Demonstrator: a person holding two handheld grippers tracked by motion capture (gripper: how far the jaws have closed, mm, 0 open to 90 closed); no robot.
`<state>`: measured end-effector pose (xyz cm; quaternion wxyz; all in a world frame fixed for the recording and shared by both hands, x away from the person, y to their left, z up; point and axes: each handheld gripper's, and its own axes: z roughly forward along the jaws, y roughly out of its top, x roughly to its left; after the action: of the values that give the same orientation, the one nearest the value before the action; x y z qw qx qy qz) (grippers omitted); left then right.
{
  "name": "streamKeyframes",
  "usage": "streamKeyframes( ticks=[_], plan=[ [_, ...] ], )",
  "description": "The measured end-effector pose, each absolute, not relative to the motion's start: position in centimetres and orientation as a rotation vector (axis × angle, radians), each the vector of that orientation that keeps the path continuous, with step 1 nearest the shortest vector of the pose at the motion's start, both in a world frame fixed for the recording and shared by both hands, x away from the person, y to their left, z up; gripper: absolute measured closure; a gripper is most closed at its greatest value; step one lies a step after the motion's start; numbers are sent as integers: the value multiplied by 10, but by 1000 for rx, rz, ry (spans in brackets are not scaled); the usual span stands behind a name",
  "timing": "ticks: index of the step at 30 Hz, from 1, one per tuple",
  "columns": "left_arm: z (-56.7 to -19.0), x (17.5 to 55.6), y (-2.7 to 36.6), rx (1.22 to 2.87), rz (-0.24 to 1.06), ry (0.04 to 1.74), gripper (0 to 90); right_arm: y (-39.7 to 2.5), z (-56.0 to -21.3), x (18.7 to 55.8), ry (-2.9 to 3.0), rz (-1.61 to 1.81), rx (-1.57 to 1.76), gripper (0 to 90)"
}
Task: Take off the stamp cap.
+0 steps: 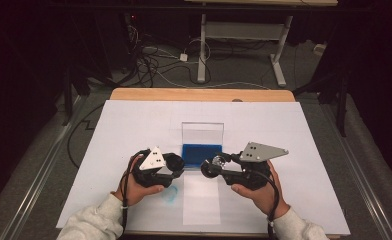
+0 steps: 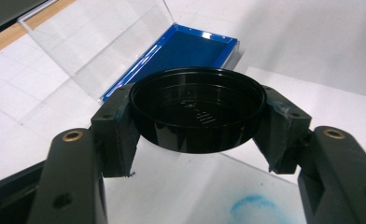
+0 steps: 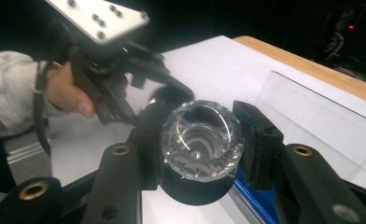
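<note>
Counting what's sitting around the one blue tray [image 1: 202, 154]: one clear lid [image 1: 202, 133] is standing up right behind it, one black round cap [image 2: 197, 108] is hanging just in front of it on the left, one faceted glass jar [image 3: 202, 140] is hovering just in front on the right. Two grippers are working here, left gripper [image 1: 175, 163] and right gripper [image 1: 210, 167]. One blue smudge [image 1: 169, 194] is showing on the one white sheet [image 1: 134, 125], nearer than the tray.

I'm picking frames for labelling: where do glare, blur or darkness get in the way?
High view: the room behind the table is nearly black. Left gripper view: the black lid is sharp, glare streaks the clear box lid. Right gripper view: the faceted clear jar sparkles, the left gripper behind looks soft.
</note>
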<state>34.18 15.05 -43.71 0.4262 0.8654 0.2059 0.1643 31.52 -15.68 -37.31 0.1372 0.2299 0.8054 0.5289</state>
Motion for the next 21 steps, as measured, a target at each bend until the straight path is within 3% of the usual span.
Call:
streamKeyframes(
  ticks=[21],
  plan=[
    [-437,324,192,2148,452,543,369,-200,-375,314,2278,1401,772,570]
  ],
)
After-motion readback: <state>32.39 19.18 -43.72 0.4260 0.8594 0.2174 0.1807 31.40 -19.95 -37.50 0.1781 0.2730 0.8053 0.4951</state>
